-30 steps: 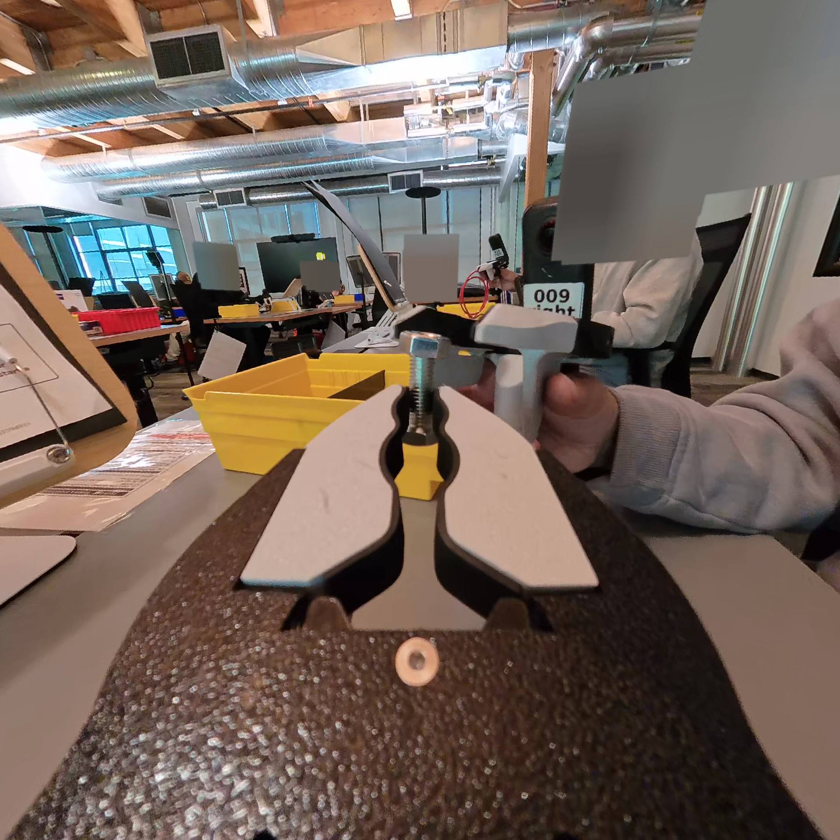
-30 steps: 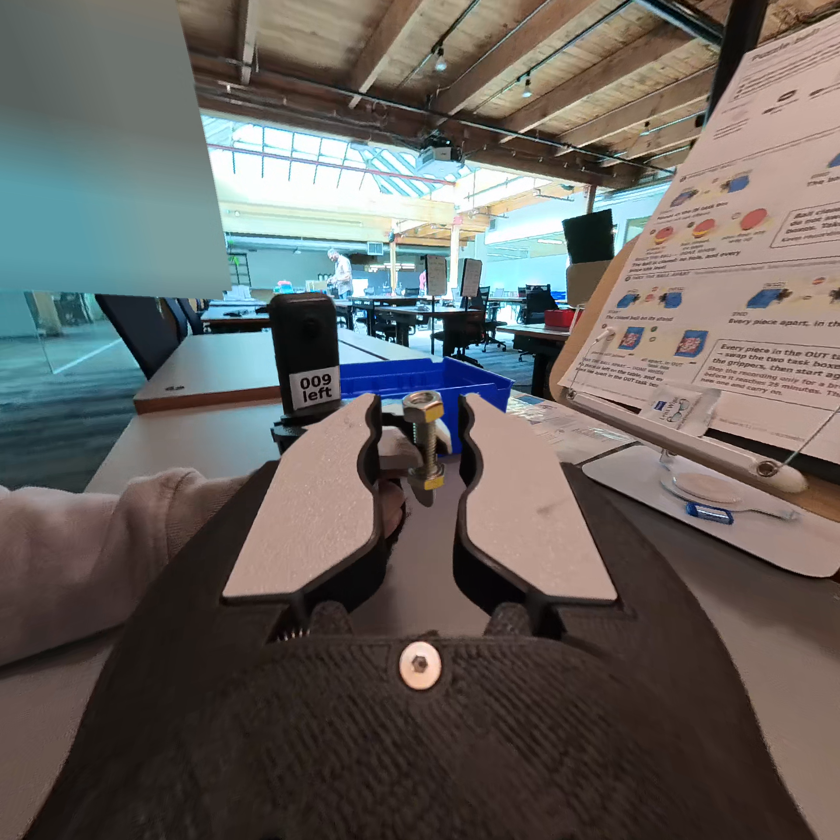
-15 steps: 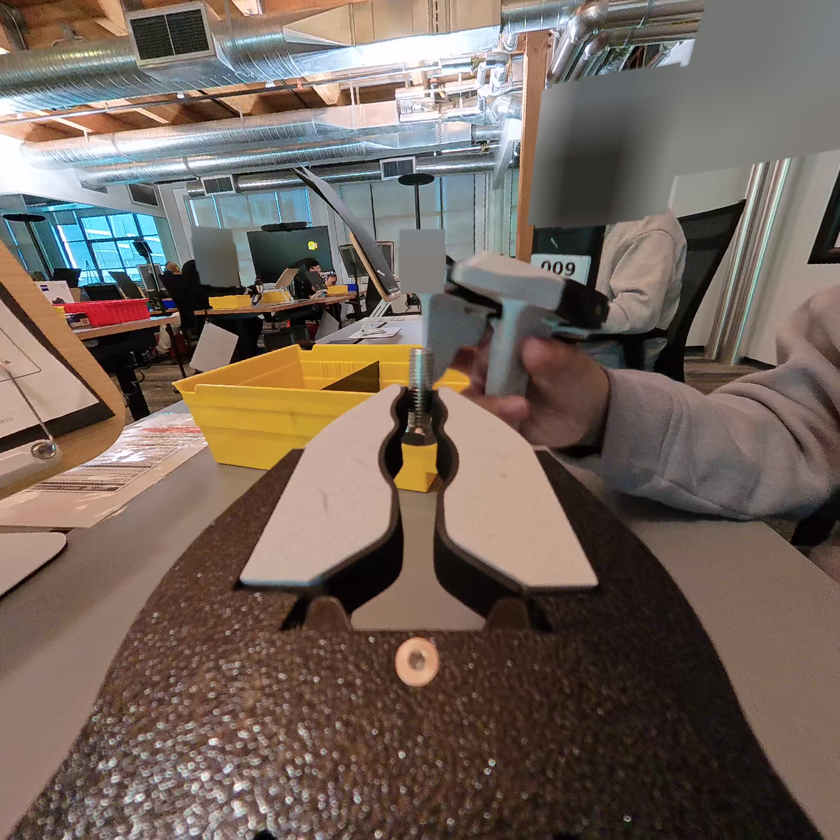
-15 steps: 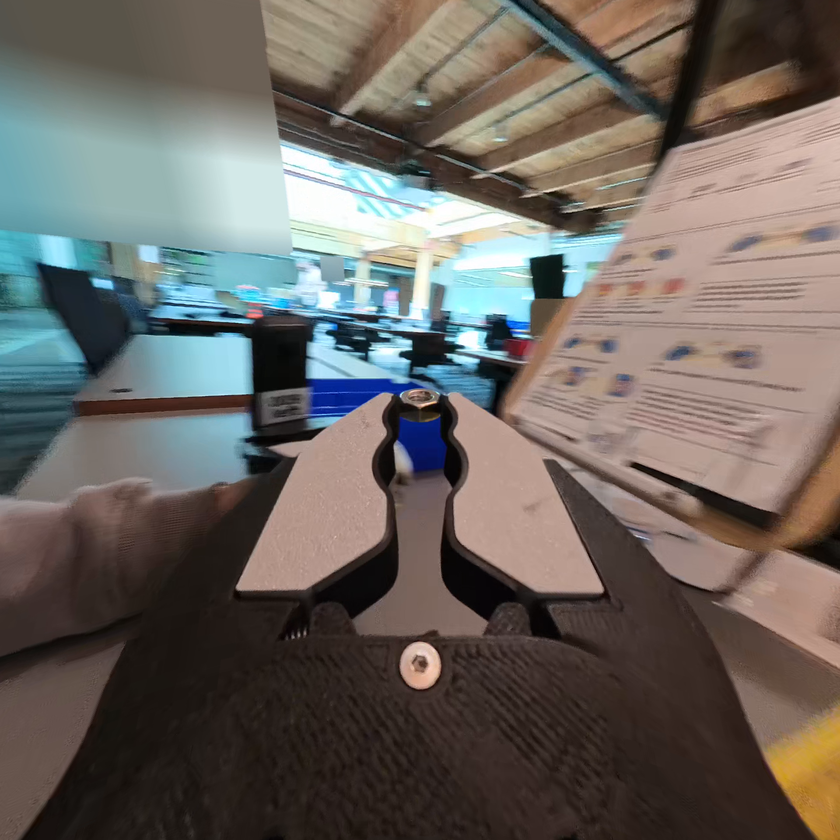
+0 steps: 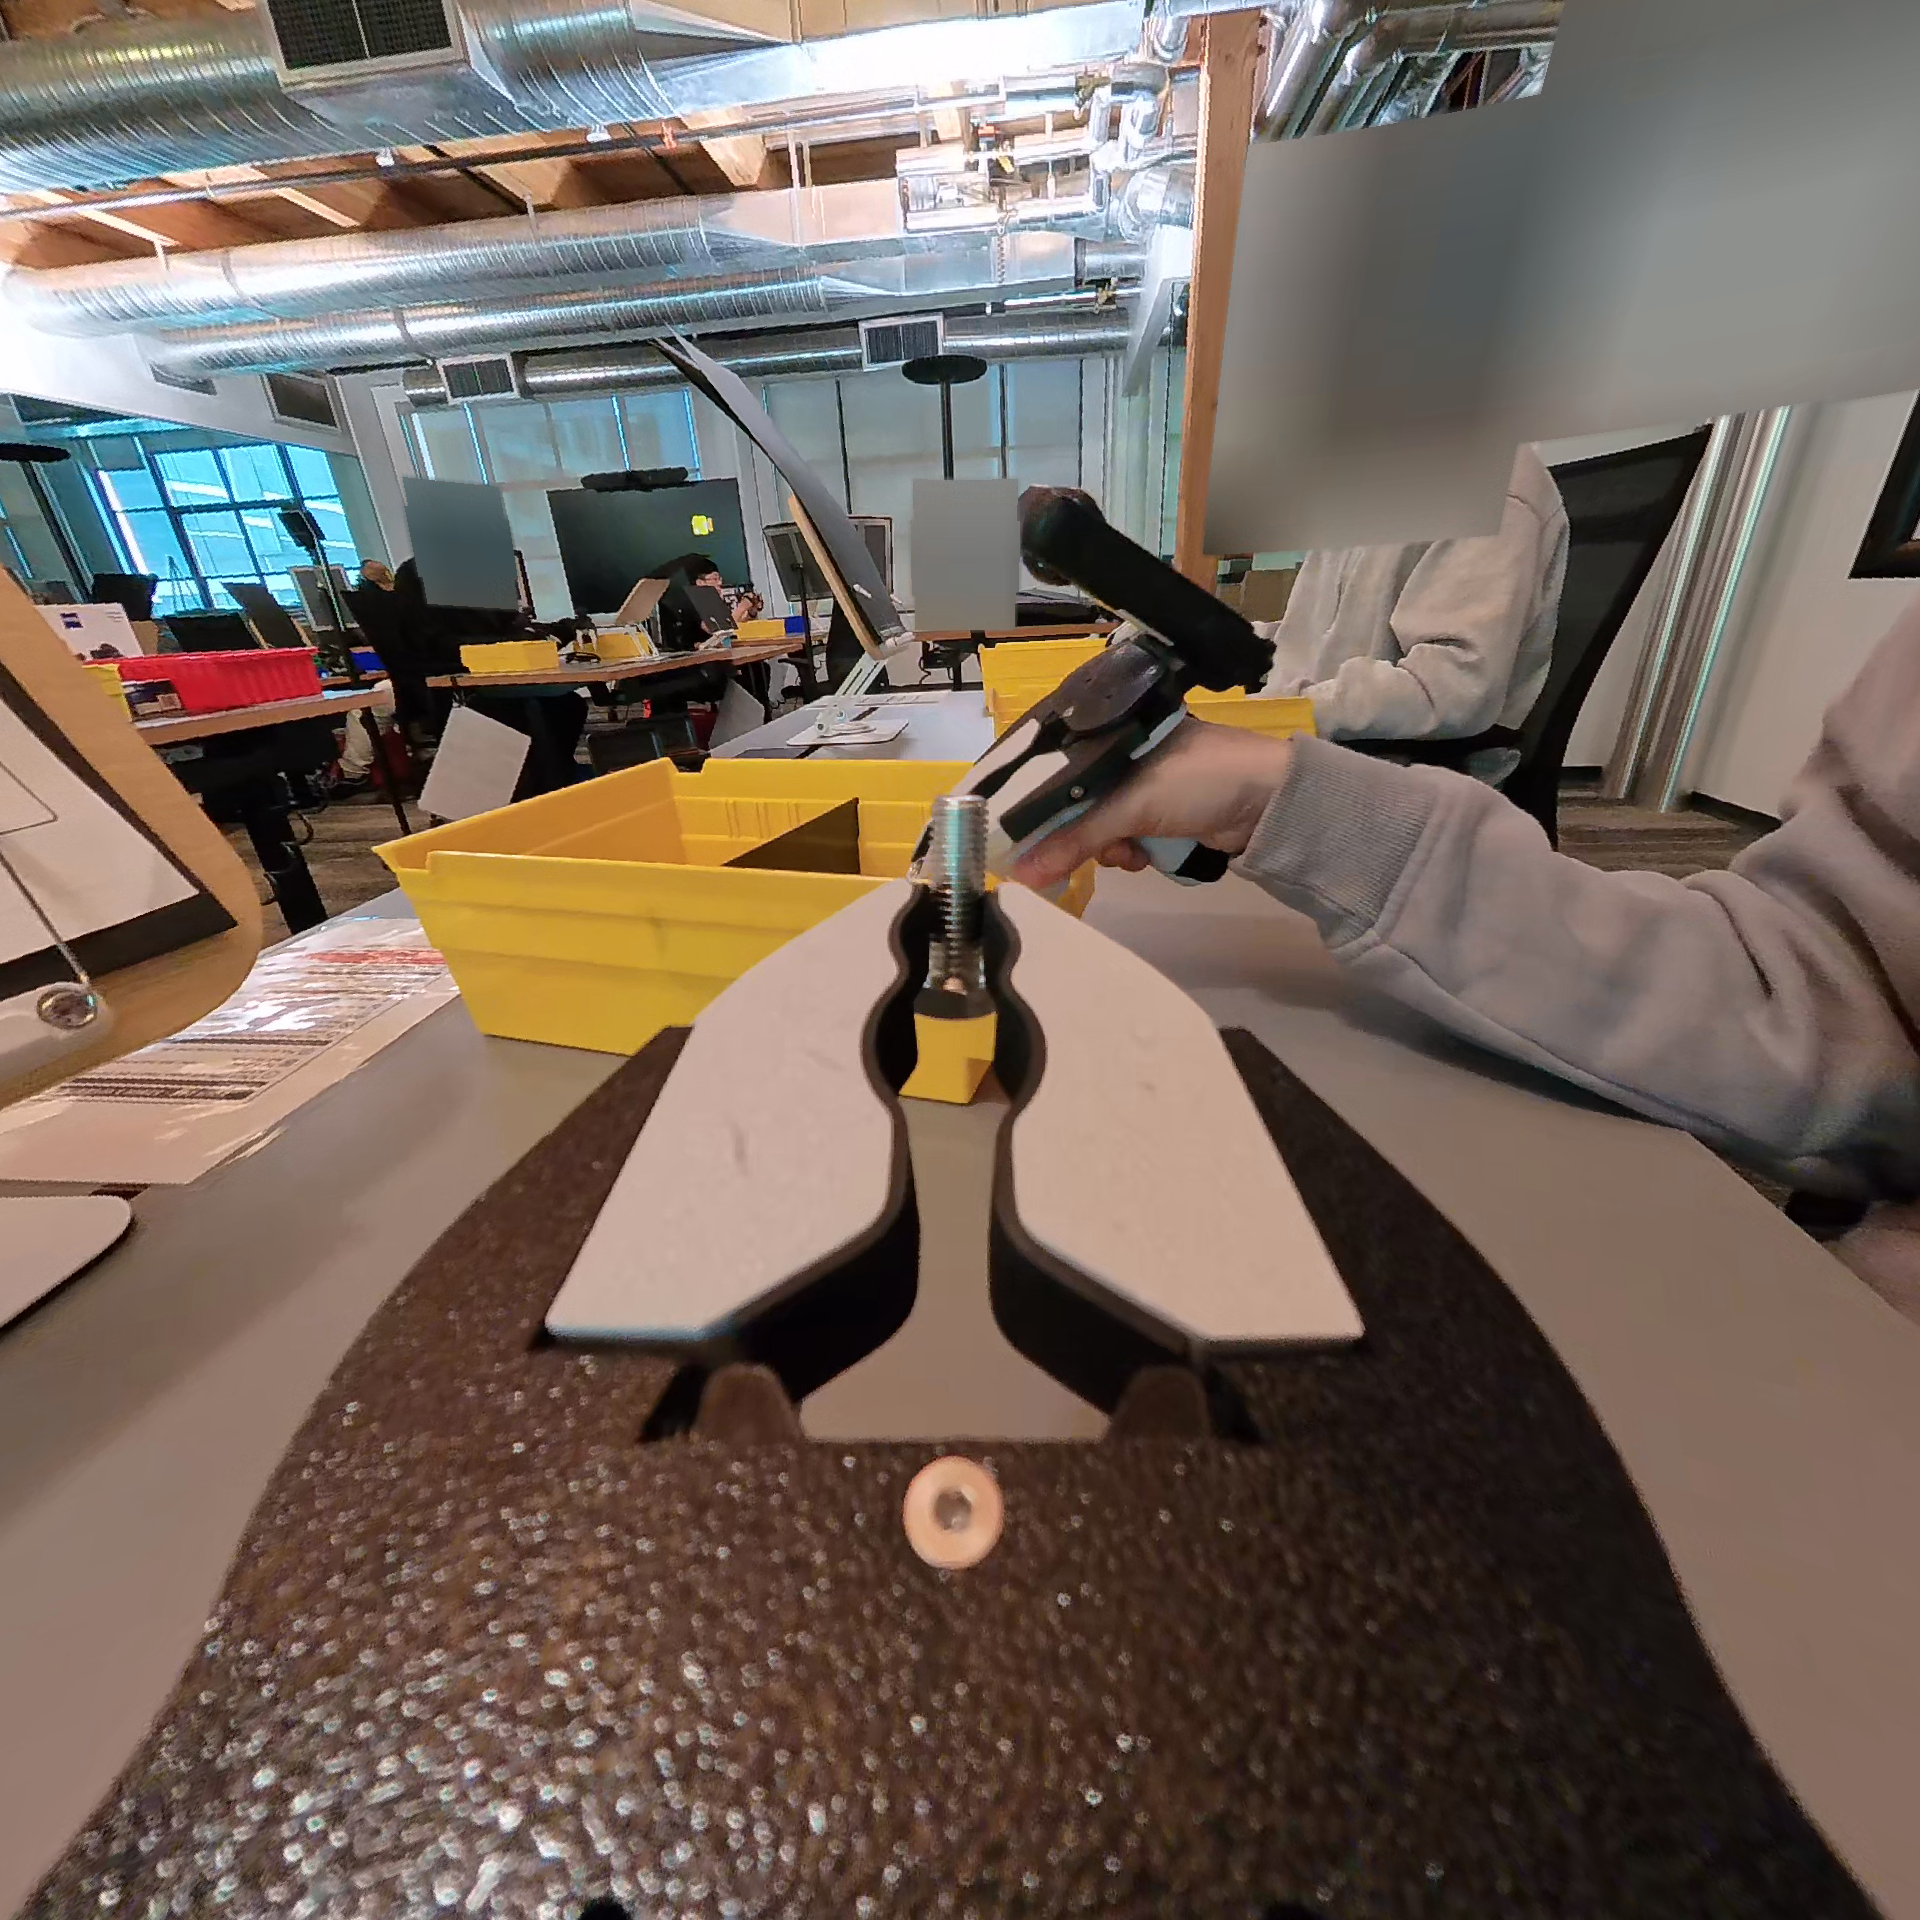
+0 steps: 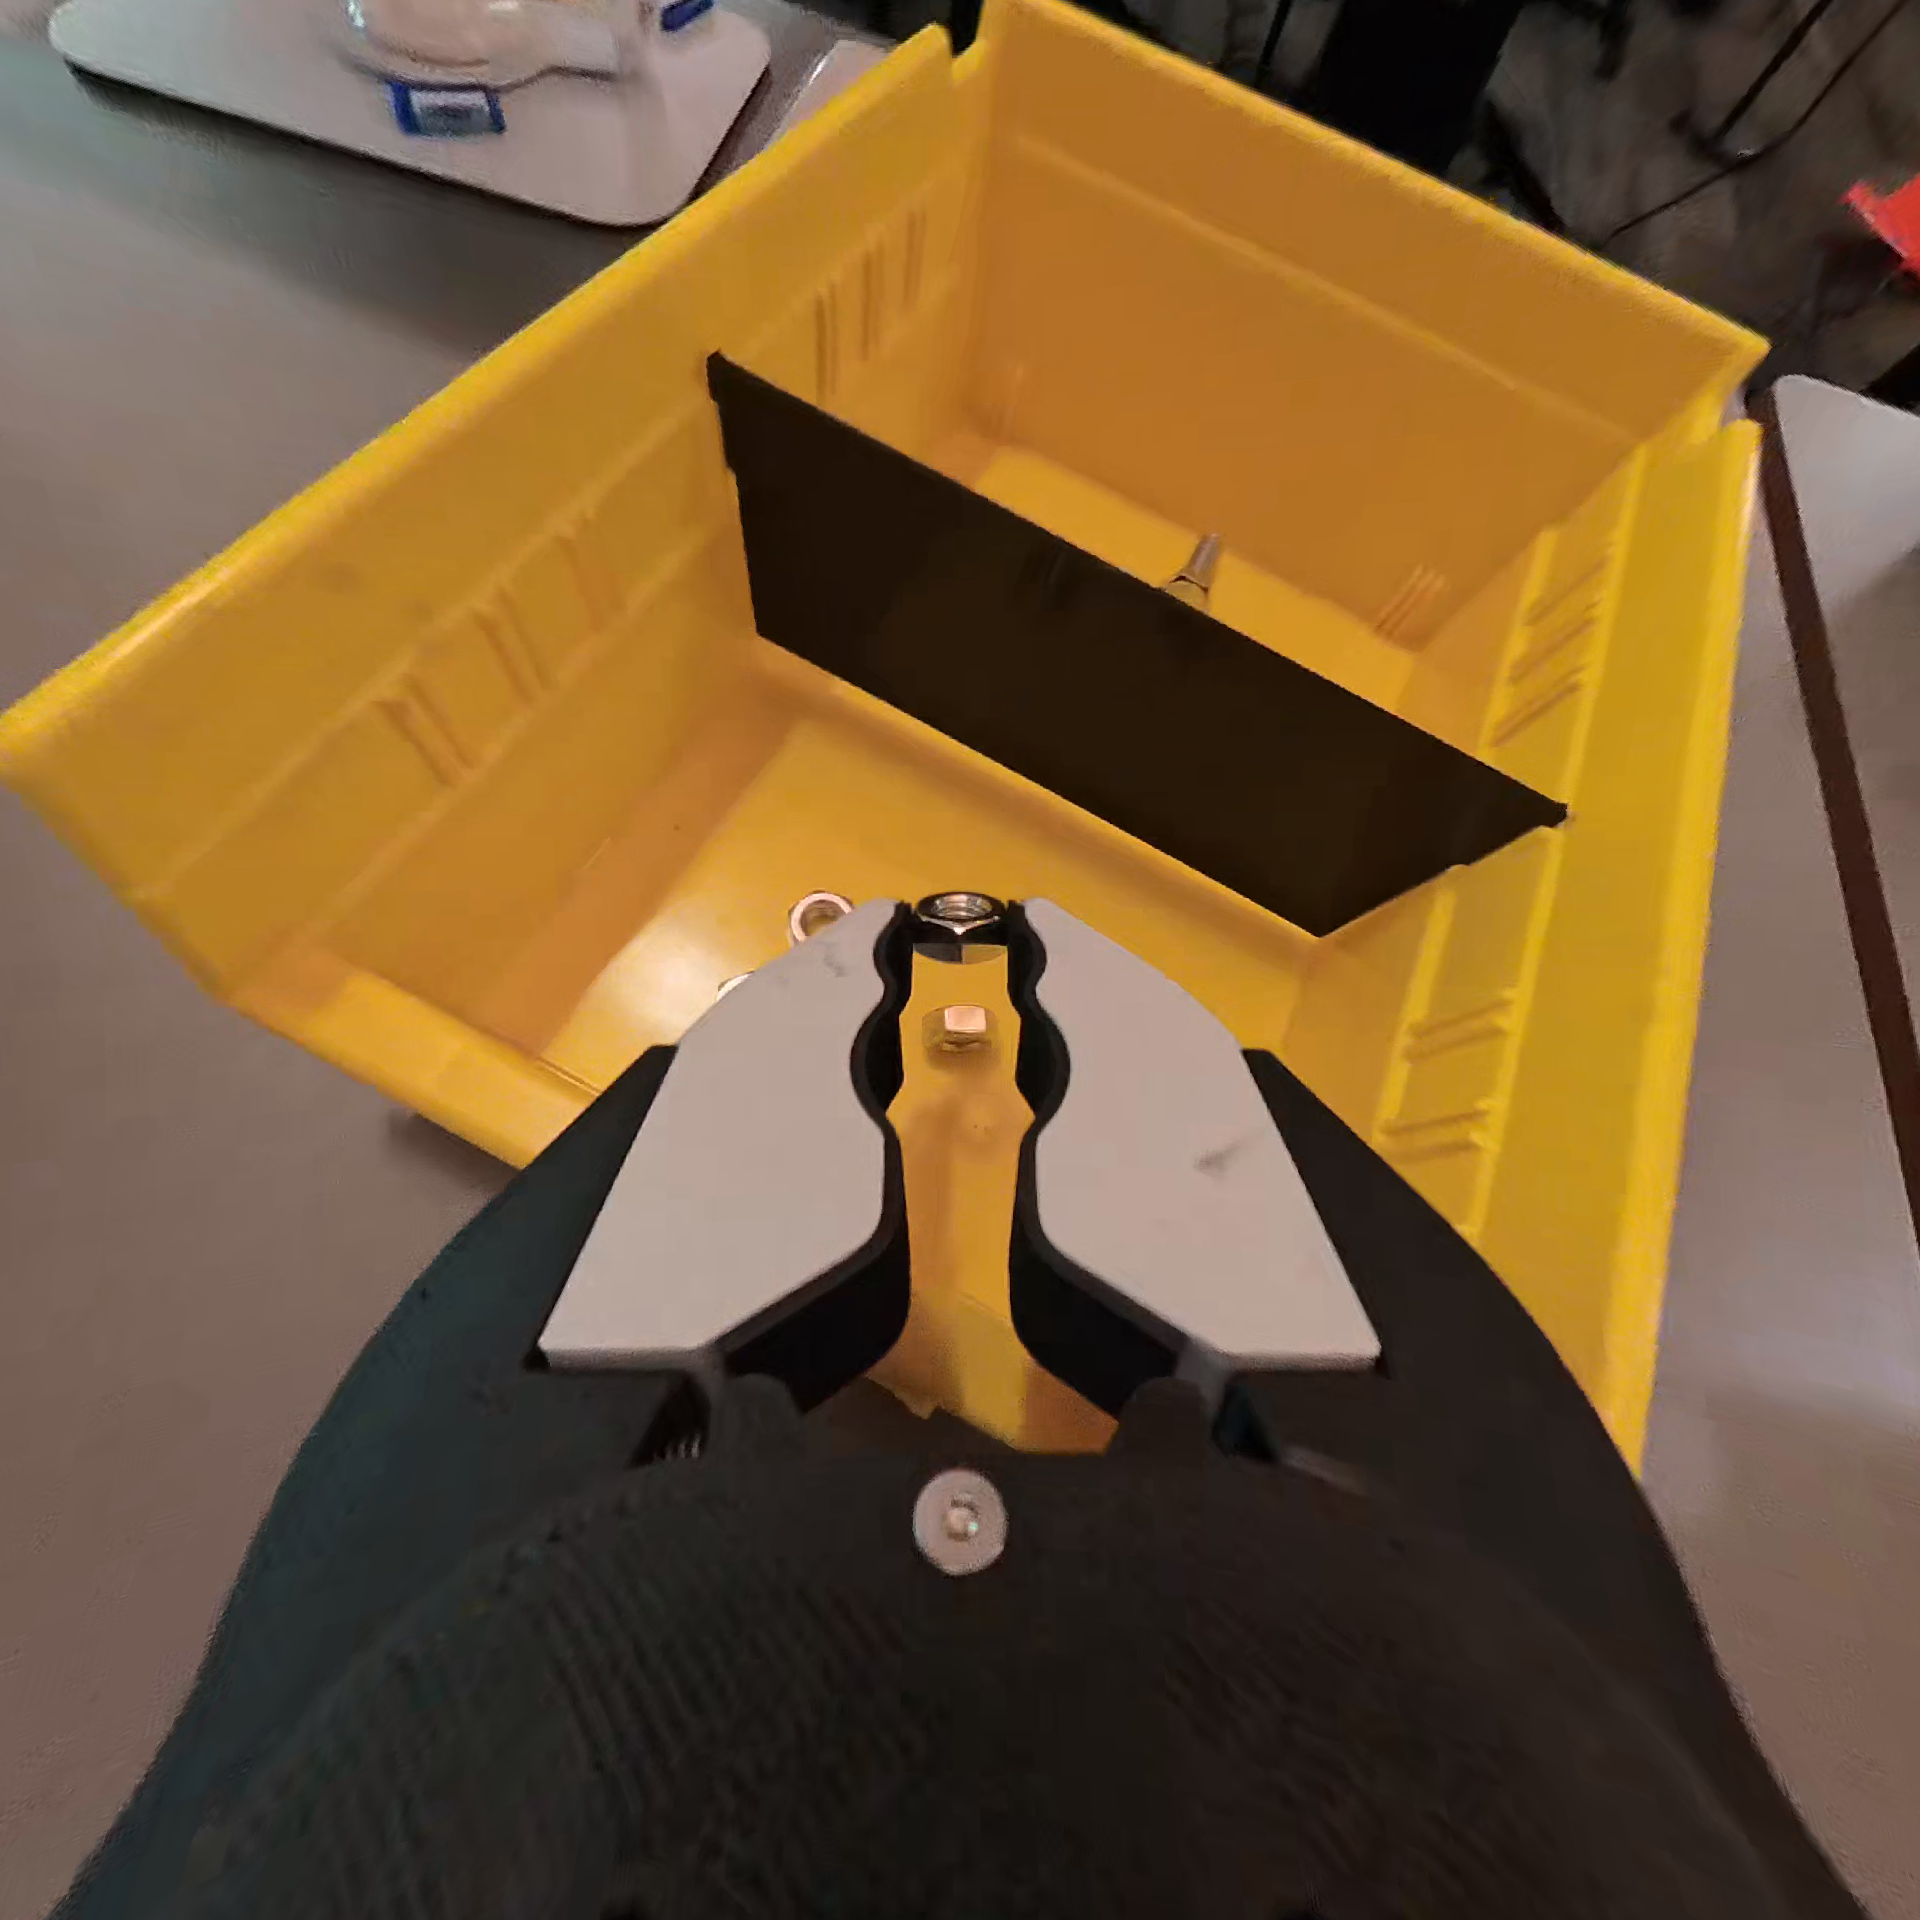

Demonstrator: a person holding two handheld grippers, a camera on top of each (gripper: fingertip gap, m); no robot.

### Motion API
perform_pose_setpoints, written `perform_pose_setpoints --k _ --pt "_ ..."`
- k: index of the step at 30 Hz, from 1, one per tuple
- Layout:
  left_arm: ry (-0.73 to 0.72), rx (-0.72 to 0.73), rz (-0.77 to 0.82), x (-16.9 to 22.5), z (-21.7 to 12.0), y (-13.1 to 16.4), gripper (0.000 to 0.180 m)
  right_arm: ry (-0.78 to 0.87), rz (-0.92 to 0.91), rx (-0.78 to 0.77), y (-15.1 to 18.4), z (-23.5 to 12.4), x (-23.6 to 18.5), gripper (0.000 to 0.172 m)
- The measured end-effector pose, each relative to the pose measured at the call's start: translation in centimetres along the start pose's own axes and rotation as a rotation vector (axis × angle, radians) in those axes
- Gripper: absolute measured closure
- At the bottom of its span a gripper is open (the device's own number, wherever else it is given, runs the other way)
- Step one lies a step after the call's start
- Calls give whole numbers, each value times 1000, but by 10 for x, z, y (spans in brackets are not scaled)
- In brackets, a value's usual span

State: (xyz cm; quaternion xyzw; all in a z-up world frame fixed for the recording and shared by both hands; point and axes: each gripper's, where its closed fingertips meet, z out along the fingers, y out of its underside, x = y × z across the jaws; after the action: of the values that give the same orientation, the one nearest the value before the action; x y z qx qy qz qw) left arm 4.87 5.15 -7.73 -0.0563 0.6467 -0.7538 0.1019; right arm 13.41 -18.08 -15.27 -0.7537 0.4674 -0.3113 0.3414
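1. Left wrist view: left gripper, grey flat fingers on a black pebbled body, nearly closed and clamped on a steel threaded bolt standing upright, thread end up, just in front of the yellow bin.
2. The yellow bin is glossy plastic, rectangular, with a black divider, and sits on a smooth grey surface.
3. Right gripper angles down over the bin's near right corner, held by a hand in a grey knit sleeve.
4. Right wrist view: right gripper narrowly open, fingertips pinching a shiny hex nut above the bin's near compartment.
5. Loose nuts lie on the near compartment floor; a bolt lies beyond the divider.
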Motion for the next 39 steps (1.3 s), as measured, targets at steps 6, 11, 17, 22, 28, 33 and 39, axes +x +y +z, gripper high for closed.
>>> perform_pose_setpoints --k 6,11,17,22,28,33,39 --pt "2 -1 -11 -1 -1 2 172 -114 92 194 -25 -12 -9 140" --pt "6 -4 -13 0 0 2 172 -336 70 570 -80 -51 -46 144" --pt "34 -6 -9 7 6 4 172 -841 -145 693 -100 -91 -172 148" --pt "72 1 0 15 11 2 172 -938 -242 683 -98 -93 -225 150" --pt "102 9 10 21 11 1 172 -926 -209 705 -103 -89 -237 156" --pt "103 5 13 21 12 2 172 -900 -211 701 -101 -82 -235 158" --pt "108 18 16 22 12 -1 172 -868 -285 712 -101 -82 -240 163"
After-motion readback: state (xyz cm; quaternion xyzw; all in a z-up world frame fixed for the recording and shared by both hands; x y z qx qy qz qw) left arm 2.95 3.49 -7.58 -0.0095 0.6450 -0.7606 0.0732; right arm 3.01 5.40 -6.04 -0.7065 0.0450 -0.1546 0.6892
